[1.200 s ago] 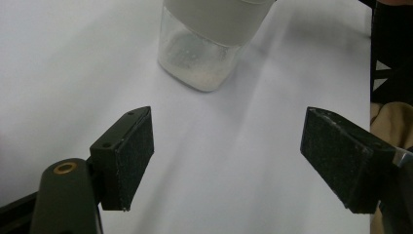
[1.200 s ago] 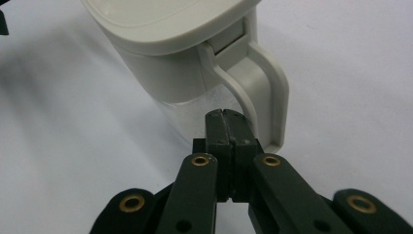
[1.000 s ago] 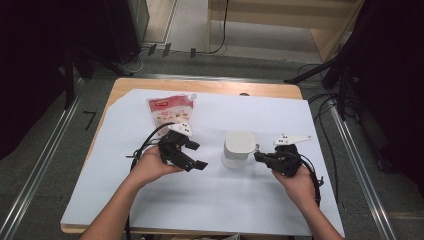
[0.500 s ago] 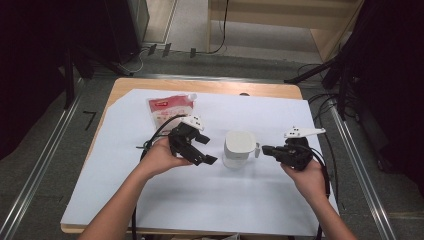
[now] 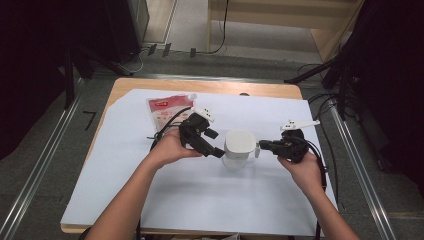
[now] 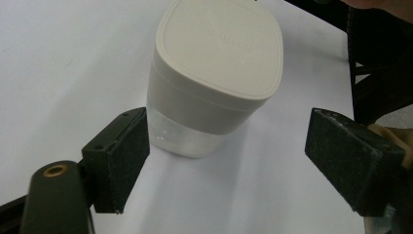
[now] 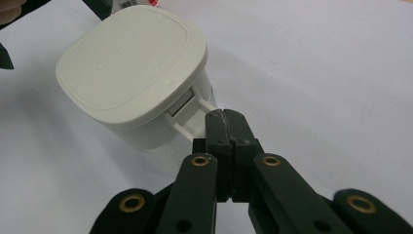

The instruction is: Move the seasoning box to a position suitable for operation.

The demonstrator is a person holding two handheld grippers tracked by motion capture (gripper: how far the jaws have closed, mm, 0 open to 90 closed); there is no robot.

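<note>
A: Report the position of the container.

B: The white container (image 5: 239, 148) stands upright on the white sheet (image 5: 200, 200) covering the table (image 5: 210, 86), near the centre, between the two grippers. Its lid (image 6: 221, 46) is seated on top; the lower body is translucent.

A: State of the left gripper?

B: The left gripper (image 5: 212, 145) is just beside the container's left side in the high view. In the left gripper view the jaws stand wide apart, with the container ahead and between their lines. The left pad (image 6: 119, 156) is close to the translucent base; contact cannot be confirmed. The other pad (image 6: 353, 151) is well clear. Nothing is gripped.

A: State of the right gripper?

B: The right gripper (image 5: 264, 146) points at the container's right side. In the right gripper view the fingers (image 7: 226, 129) are pressed together with no gap. Their tips meet the small tab (image 7: 195, 114) projecting below the lid's edge. Whether the tab is pinched between them cannot be determined.

A: Other items?

B: A red-and-white pouch (image 5: 167, 111) lies flat at the far left of the sheet, well apart from the container.
</note>
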